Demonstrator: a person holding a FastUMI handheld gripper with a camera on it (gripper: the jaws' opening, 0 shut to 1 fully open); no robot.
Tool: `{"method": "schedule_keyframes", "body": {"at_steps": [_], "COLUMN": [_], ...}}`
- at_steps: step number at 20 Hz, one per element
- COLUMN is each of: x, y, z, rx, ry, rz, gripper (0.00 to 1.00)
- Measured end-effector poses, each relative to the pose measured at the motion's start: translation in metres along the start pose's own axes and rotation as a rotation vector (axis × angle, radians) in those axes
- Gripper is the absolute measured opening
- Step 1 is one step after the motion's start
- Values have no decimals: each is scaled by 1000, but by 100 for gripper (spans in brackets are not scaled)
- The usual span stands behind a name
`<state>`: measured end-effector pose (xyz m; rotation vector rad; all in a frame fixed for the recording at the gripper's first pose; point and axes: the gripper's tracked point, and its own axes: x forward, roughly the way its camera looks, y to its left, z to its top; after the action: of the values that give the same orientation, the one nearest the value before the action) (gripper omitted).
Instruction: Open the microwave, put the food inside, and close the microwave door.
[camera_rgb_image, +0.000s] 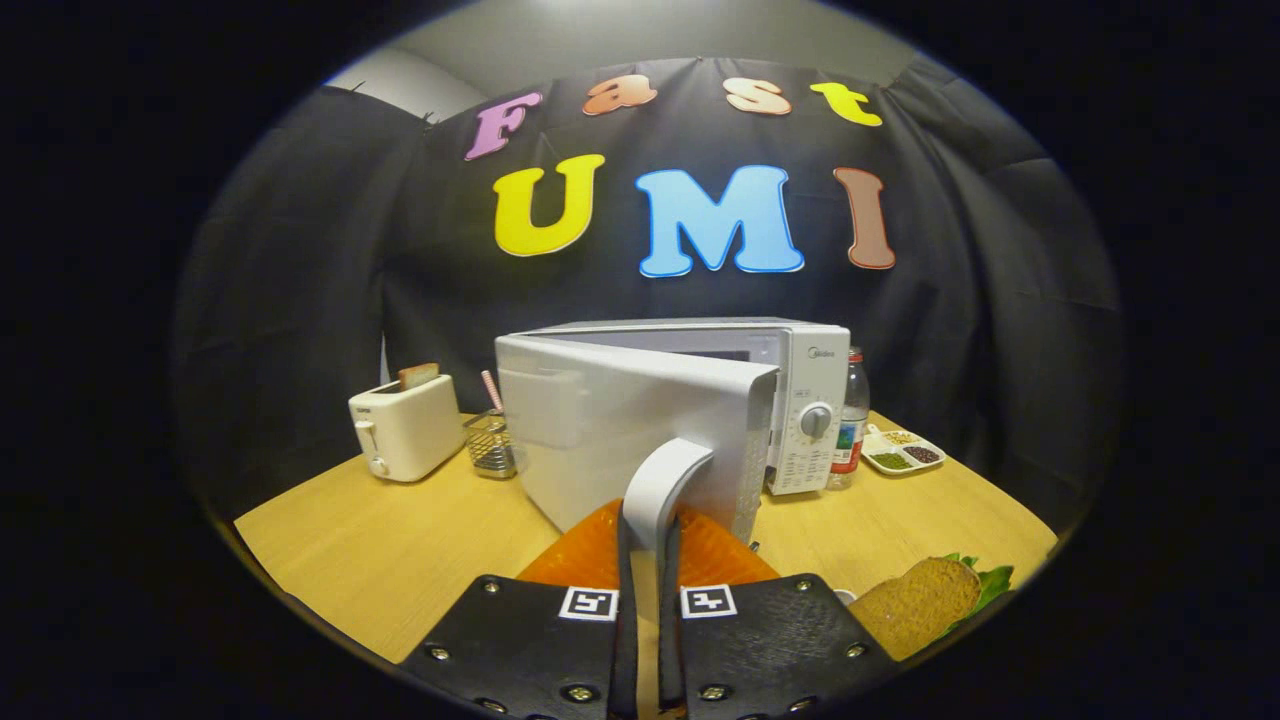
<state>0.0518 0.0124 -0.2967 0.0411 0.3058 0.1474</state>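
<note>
Gripping the white door handle (655, 490) of the microwave (700, 420), our jaws (648, 600) stand narrow, one finger pressed on each side of the curved handle, which rises between them. We see the microwave door (620, 440) swung partly open toward us, hinged on its left side, so that its outer white face slants across the front of the oven and hides most of the cavity; a strip of the opening shows above the door's top edge. Right of the door, the control panel (812, 420) carries a round knob (816, 420) with a block of printing below it.

Just behind our fingers, under the handle, we see an orange surface (590, 555) lying on the light wooden table (400, 540); we cannot tell what it is. The food, a slice of brown bread (920, 600) with green lettuce (990, 580) beneath it, lies on the table to the right of our fingers, outside the microwave and well apart from its opening.

Farther out, a clear bottle (853, 420) stands just beside the microwave's right side, and beyond it a small divided dish (903, 450) holds several heaps in separate compartments. Left of the microwave stands a wire mesh holder (490, 445) with a striped straw (492, 390) in it, then a white toaster (405, 428) with a slice of toast (418, 376) sticking up from its slot.
</note>
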Motion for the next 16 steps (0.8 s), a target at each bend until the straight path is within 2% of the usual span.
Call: {"method": "schedule_keyframes", "body": {"at_steps": [4, 9, 16], "x": [-18, -29, -26], "y": [53, 127, 193], "z": [-6, -10, -12], "rx": [-3, 13, -17], "ry": [-18, -57, -137], "rz": [42, 11, -152], "gripper": [8, 8, 8]}}
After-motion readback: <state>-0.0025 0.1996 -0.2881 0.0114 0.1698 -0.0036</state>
